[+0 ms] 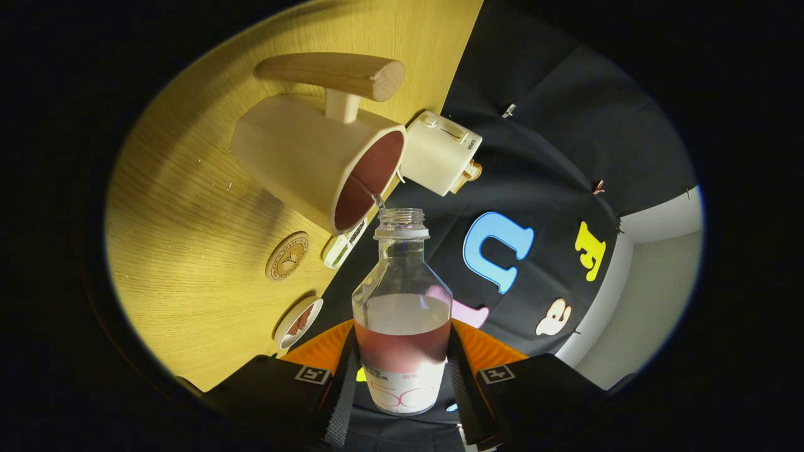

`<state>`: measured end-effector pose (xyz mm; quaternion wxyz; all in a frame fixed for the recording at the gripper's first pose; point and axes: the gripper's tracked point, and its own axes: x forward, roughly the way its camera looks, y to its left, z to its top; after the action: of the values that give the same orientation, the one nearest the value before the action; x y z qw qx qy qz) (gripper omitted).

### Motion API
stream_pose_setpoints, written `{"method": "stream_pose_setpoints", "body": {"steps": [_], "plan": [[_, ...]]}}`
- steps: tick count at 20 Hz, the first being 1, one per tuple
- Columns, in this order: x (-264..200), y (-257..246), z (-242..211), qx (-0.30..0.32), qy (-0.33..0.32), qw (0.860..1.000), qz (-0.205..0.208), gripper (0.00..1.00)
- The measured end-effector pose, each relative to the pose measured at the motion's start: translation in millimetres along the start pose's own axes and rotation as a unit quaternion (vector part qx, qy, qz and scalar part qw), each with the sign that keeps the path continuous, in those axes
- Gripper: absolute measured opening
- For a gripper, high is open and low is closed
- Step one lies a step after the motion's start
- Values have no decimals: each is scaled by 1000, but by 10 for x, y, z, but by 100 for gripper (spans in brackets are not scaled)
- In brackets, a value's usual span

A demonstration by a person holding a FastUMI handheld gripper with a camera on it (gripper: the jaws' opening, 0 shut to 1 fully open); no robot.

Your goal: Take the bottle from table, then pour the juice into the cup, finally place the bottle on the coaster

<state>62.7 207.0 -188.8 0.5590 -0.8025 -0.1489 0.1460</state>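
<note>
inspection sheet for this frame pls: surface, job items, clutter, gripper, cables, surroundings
Surface: wooden table, lit, a few specks near the cup.
Bottle: uncapped, held between the fingers, tipped toward the cup, part full of reddish juice; thin stream at its mouth.
Cup: cream, wooden handle, just beyond the bottle mouth, inside looks reddish.
Coaster: round, bare, on the table beside the cup.
Clutter: small cream box past the cup at the table edge; small dish near the fingers; flat packet under the cup's rim, contents unclear.
Gripper: shut on the bottle, both fingers on its sides.
Cables: nothing seen.
Surroundings: black cloth wall, pale strip beyond it.
</note>
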Motion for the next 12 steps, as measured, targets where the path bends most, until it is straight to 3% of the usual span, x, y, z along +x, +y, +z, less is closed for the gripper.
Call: {"method": "stream_pose_setpoints", "body": {"steps": [12], "plan": [[30, -92, 54, -68, -40, 996, -28, 70]]}}
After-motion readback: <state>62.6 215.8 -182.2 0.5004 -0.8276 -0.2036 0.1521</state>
